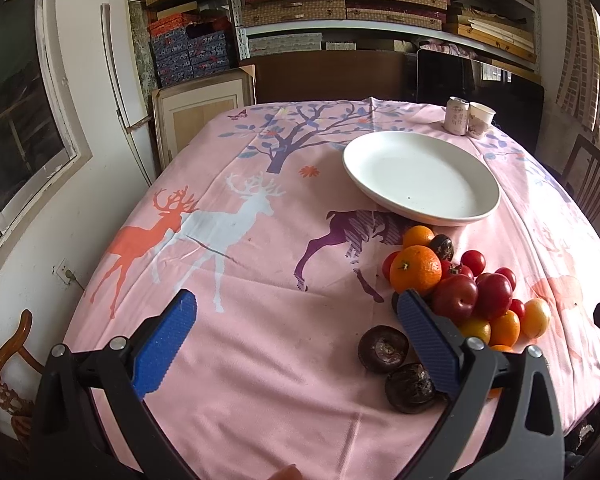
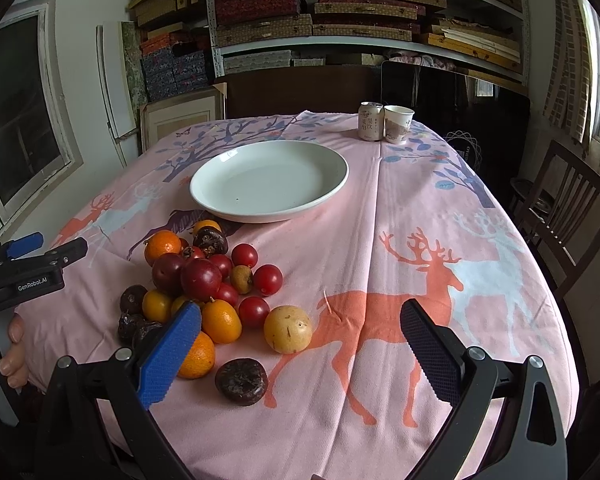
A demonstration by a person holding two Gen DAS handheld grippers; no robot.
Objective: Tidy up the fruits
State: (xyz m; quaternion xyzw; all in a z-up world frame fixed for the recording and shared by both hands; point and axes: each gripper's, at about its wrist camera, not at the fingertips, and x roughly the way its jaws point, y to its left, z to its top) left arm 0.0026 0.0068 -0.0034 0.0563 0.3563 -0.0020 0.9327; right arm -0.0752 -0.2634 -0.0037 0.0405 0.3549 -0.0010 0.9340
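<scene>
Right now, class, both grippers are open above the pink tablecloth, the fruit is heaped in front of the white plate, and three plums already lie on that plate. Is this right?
Not quite. The white plate holds no fruit, as the right wrist view shows; every plum sits in the fruit pile on the pink tablecloth. The left gripper and right gripper are open.

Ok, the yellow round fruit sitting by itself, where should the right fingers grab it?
Grip the yellow fruit across its widest middle, coming straight down from above. It is round, sits apart from the fruit pile, and both its flanks look clear for the open right gripper.
</scene>
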